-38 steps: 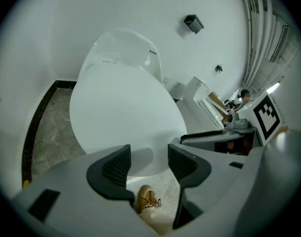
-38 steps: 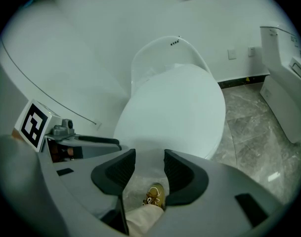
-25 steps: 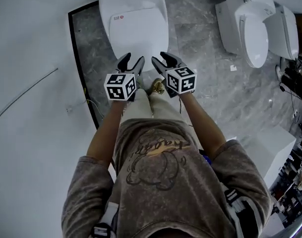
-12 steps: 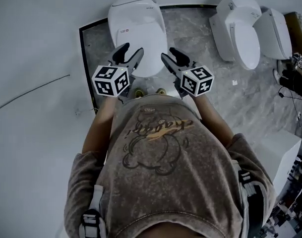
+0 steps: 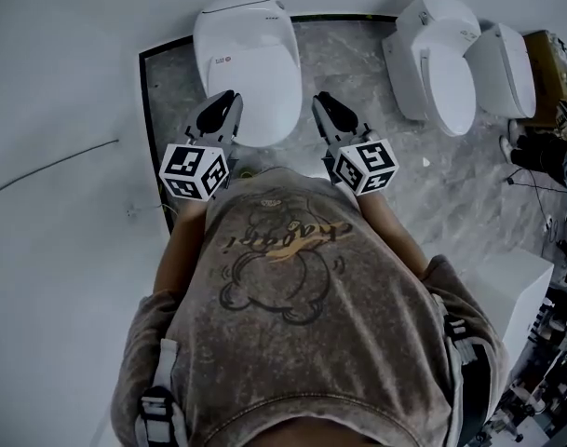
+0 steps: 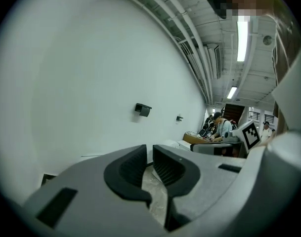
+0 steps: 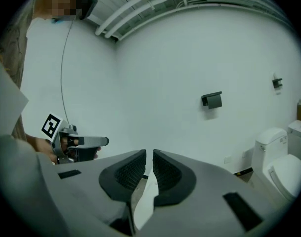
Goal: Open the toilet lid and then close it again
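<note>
Toilet lid (image 5: pixel 249 68) lying shut, low and ahead, squarely in the middle

The left hand-held gripper (image 5: pixel 225 101) is hovering by the lid's left front edge, jaws just closing to a thin slit on nothing; the lid's long axis is running straight away from the person (front lip nearest); the right hand-held gripper (image 5: pixel 324 102) is hovering just off the right edge, likewise narrowed and empty, neither clearly nearer

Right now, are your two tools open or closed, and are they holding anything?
Left tool: just been closing, almost shut, holding nothing.
Right tool: just been closing, almost shut, holding nothing.
</note>
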Tool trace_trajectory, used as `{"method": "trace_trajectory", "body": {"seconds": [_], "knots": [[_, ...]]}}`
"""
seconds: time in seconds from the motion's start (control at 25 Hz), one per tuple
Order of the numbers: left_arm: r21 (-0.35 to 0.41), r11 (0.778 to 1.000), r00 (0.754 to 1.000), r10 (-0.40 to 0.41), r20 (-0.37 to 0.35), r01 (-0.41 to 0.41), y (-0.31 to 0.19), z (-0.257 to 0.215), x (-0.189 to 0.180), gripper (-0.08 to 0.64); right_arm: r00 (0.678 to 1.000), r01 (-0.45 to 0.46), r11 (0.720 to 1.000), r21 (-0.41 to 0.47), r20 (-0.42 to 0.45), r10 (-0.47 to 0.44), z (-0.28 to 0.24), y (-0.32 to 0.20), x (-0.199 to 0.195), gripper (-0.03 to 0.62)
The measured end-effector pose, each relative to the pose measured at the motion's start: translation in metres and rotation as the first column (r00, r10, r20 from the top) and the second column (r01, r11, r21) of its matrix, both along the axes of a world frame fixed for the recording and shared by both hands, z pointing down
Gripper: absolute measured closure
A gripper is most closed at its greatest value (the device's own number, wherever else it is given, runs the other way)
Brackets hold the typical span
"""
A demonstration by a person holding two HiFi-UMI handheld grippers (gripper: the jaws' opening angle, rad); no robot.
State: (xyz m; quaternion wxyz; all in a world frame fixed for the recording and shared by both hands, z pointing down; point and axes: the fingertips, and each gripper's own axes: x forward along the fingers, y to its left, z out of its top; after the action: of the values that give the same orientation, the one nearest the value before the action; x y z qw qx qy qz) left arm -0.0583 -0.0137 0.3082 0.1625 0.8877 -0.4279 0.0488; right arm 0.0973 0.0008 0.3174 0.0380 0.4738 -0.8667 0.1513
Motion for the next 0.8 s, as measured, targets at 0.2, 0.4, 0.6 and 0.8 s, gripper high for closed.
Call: {"method": "trace_trajectory", "body": {"seconds": [0.2, 0.4, 0.6, 0.8], "knots": [[0.052, 0.997, 0.999, -0.054, 0.003, 0.053, -0.002, -0.004, -0.013, 0.551, 0.999, -0.032, 0.998, 0.055, -0.012, 0.032, 0.0, -0.002, 0.007, 0.563], [0.066, 0.993, 0.995, -0.098, 0.018, 0.096, -0.007, 0.011, -0.024, 0.551, 0.999, -0.045, 0.998, 0.051, -0.014, 0.046, 0.01, -0.008, 0.011, 0.565], [0.061, 0.992, 0.993, -0.114, 0.016, 0.113, -0.005, 0.011, -0.022, 0.551, 0.998, -0.05, 0.998, 0.04, -0.022, 0.051, 0.016, -0.009, 0.016, 0.565], [0.062, 0.993, 0.995, -0.102, 0.012, 0.102, -0.003, 0.009, -0.018, 0.551, 0.998, -0.056, 0.998, 0.029, -0.009, 0.056, 0.018, -0.008, 0.016, 0.565]]}}
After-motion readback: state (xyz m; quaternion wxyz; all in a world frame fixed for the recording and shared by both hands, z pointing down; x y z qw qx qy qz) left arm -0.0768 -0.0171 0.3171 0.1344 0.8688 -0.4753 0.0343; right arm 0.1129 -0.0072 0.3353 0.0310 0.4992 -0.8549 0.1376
